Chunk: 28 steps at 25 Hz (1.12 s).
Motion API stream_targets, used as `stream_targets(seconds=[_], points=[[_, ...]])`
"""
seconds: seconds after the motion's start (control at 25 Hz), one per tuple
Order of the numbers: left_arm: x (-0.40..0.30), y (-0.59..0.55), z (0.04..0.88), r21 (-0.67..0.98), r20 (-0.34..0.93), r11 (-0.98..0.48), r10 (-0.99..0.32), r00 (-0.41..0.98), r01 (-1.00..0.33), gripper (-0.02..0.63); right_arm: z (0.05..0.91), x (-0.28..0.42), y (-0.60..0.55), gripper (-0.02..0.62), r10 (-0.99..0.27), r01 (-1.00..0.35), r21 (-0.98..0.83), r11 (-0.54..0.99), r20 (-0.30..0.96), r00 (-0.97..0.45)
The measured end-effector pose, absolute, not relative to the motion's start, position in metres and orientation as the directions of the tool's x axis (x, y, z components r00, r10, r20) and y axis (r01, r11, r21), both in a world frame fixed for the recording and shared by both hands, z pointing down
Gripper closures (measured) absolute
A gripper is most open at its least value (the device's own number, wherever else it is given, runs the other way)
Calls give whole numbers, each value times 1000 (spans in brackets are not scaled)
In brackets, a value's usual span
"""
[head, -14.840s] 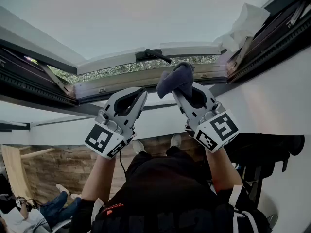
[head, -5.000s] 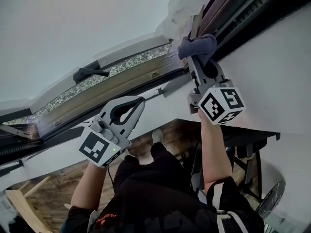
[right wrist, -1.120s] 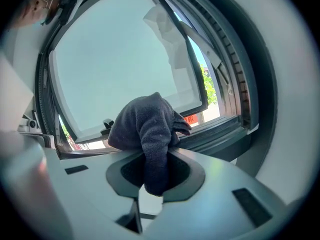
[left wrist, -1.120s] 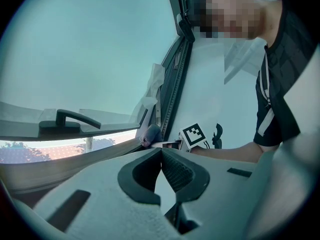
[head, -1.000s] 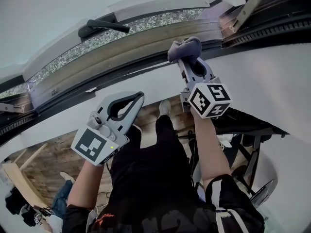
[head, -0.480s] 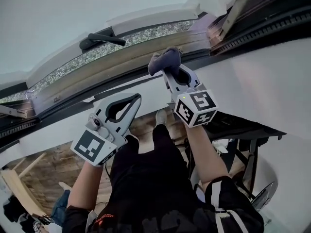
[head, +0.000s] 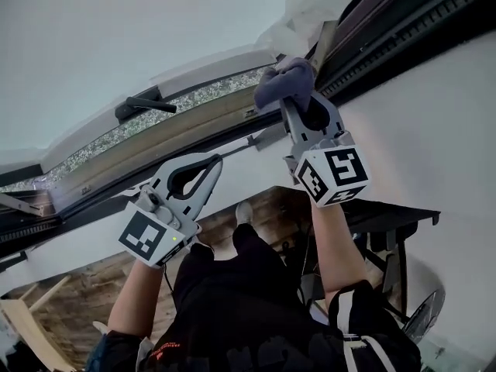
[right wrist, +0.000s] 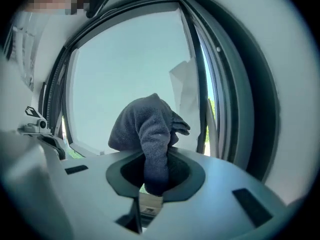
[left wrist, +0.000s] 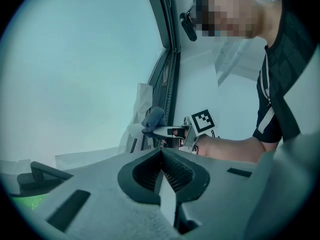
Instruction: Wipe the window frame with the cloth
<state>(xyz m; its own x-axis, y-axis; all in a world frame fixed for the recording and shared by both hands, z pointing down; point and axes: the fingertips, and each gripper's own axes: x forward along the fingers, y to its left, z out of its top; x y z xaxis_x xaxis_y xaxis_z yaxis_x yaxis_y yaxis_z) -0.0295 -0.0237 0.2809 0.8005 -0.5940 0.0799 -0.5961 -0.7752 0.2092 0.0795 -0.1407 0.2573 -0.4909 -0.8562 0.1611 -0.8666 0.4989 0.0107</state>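
A grey-blue cloth (head: 284, 84) is bunched in my right gripper (head: 298, 103), whose jaws are shut on it. The cloth presses against the dark window frame (head: 364, 49) near its upper right corner. In the right gripper view the cloth (right wrist: 147, 134) hangs out of the jaws in front of the pane, with the frame's right rail (right wrist: 220, 84) beside it. My left gripper (head: 203, 169) is shut and holds nothing, hovering below the lower frame rail (head: 155, 153). From the left gripper view I see the cloth (left wrist: 153, 119) and the right gripper at the frame.
A black window handle (head: 143, 105) sticks out from the opened sash. A white crumpled sheet (head: 306, 10) is tucked in the frame's corner. White wall (head: 418, 130) lies right of the frame. A dark table (head: 387, 219) and wooden floor (head: 62, 285) are below.
My right gripper has carried the cloth up and to the right along the frame toward its corner. The left gripper has stayed shut, shifting only slightly.
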Motion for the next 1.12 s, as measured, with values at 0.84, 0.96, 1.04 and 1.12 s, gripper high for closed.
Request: stream_targets(seconds=[0.84,0.96,1.04,1.12], points=[[1,-64,261,162,-1,-826,-547,837,-540,588,195,134,-169,543,-910,-912,-28,409,62,-410],[1,-64,264,176,6,-826,-543,840,-535,588,206,135,-170,543,-913,-915,-73,397,73,-401],[0,-63,271,200,39,-819,-541,840,-537,588,213,137,-171,543,-914,-916,-94,389,82,-397],[-1,-63,274,215,59,-816,-537,841,-536,588,219,138,-172,543,-915,-917,-112,383,90,-393]])
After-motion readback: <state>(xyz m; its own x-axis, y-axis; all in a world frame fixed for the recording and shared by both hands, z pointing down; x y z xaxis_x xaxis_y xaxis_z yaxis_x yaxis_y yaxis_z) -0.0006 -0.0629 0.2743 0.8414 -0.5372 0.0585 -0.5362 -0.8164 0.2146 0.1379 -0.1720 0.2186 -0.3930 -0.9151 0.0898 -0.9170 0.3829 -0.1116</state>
